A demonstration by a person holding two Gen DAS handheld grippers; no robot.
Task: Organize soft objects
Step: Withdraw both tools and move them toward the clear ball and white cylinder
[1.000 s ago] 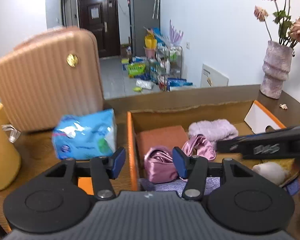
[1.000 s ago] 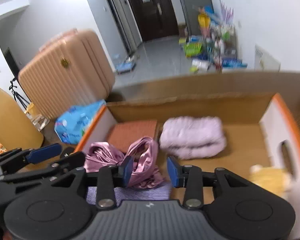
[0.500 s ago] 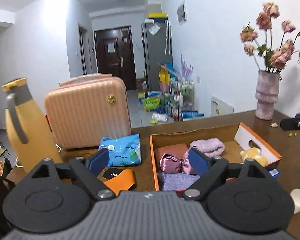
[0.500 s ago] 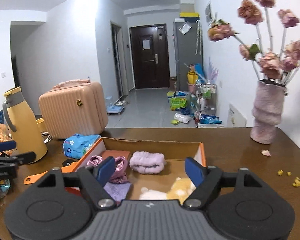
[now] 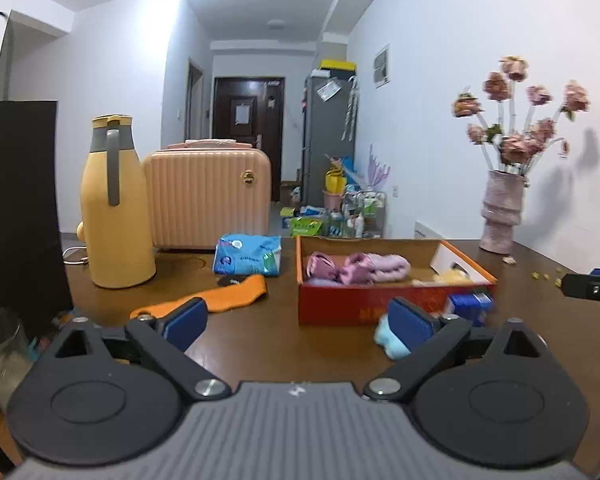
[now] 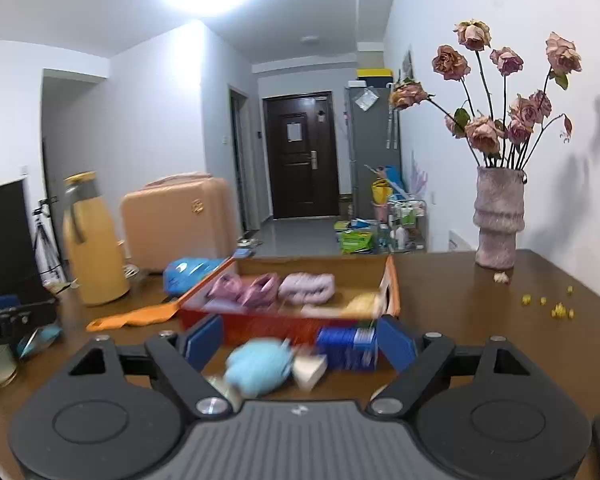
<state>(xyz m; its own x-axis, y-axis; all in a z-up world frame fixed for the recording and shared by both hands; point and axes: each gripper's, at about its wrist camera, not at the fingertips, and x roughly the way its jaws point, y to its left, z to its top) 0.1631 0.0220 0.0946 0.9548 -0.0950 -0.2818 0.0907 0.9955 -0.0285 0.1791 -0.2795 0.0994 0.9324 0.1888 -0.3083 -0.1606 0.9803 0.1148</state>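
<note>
The orange-red box on the brown table holds a pink satin piece, a lilac fluffy towel and a yellow plush. In front of it lies a light blue soft item. My left gripper is well back from the box, jaws opening with nothing between them. My right gripper is also opening. The blue item lies on the table in its gap, untouched by the pads.
An orange band, a blue tissue pack, a yellow flask and a pink suitcase stand left of the box. A small blue packet lies at its front. A vase of dried roses is at the back right.
Both grippers have pulled back from inside the box to well in front of it, and their jaws have spread wide. The pink satin piece stays in the box.
</note>
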